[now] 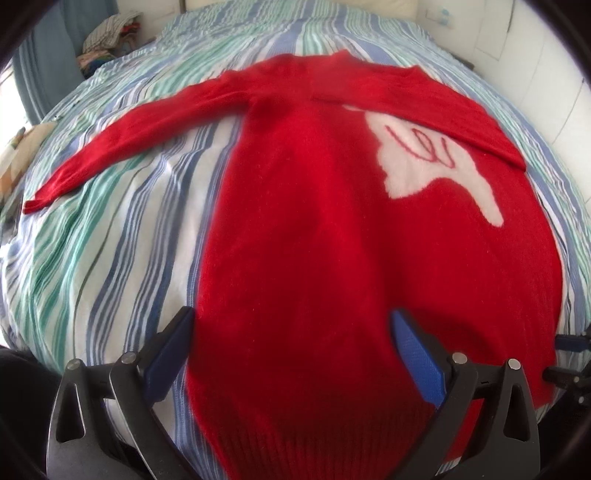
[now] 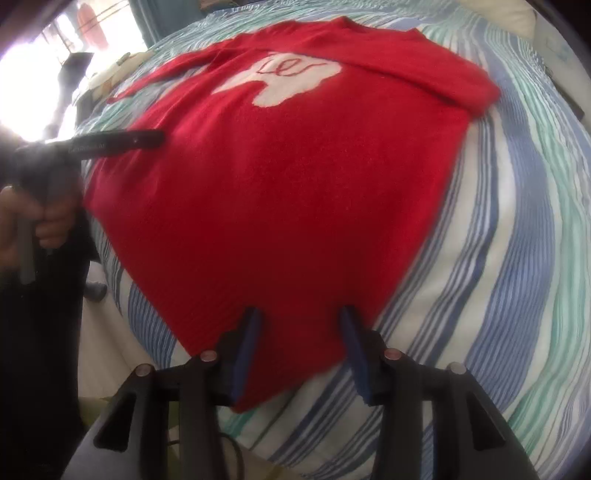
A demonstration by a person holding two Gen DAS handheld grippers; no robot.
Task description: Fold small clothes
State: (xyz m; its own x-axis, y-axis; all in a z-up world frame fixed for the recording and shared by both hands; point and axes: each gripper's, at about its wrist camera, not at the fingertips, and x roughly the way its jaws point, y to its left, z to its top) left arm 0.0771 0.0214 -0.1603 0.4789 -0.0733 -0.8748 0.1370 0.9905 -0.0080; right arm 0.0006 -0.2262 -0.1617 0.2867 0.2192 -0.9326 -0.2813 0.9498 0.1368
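A red sweater point(image 1: 295, 206) lies flat on a bed covered by a striped sheet point(image 1: 122, 236), blue, green and white. Its long axis runs from the near edge of the bed to the far side: the ribbed hem is nearest, the neck points away. One sleeve point(image 1: 122, 140) stretches out to the left across the stripes, its cuff well out from the body; the other sleeve point(image 1: 461, 107) is folded in over the chest, lying diagonally just above a white patch point(image 1: 436, 162) with red stitched lines on it.

The left gripper point(image 1: 291, 325) hangs over the hem with its jaws spread wide, the left blue pad at the sweater's left edge, the right pad over the knit (nothing pinched). The right gripper point(image 2: 299, 317) sits above the near right corner of the hem, jaws apart, with red fabric showing between the pads; whether the pads touch it cannot be told. In the right wrist view a hand point(image 2: 33, 225) at the left grasps the handle of the other gripper.

No containers show; a heap of clothes point(image 1: 110, 33) sits past the far left corner of the bed. Bare sheet lies open to the left and right of the sweater's body, and the near bed edge falls away just below the hem.
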